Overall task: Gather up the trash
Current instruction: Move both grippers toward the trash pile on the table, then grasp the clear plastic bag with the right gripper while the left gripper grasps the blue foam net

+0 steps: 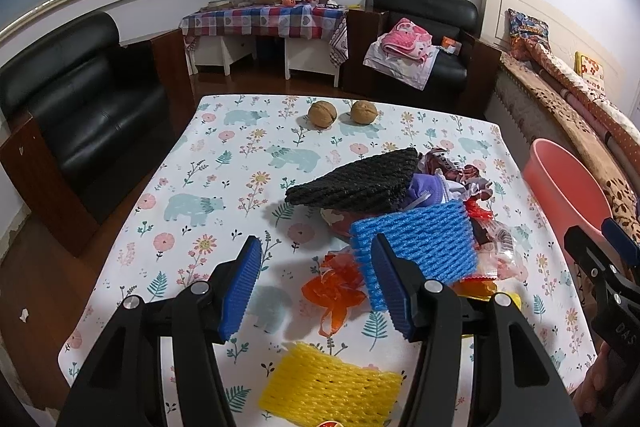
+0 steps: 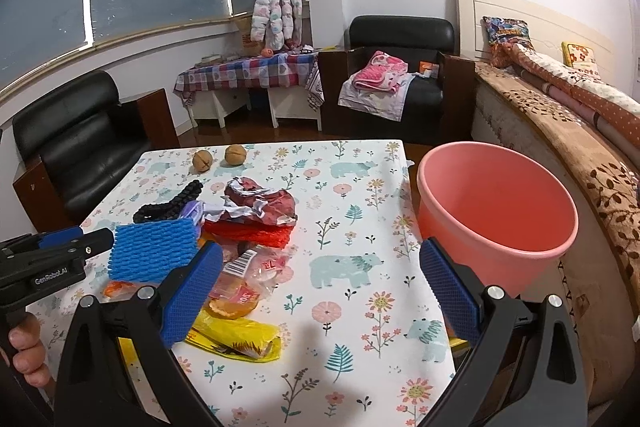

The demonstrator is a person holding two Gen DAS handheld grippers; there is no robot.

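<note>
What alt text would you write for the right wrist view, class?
The open right claw hovers over a bear-print table, empty, between a pile of wrappers and foam nets and an empty pink bucket. Two walnuts sit at the far edge.

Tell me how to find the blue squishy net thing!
Look at the table with the bear-and-flower cloth, then at the heap of wrappers left of the pink bucket. The blue foam net lies on that heap's near left side; it is the only bright blue piece, ribbed like a mesh.

Pink bucket [image 1: 568, 183] cut off (right edge).
</note>
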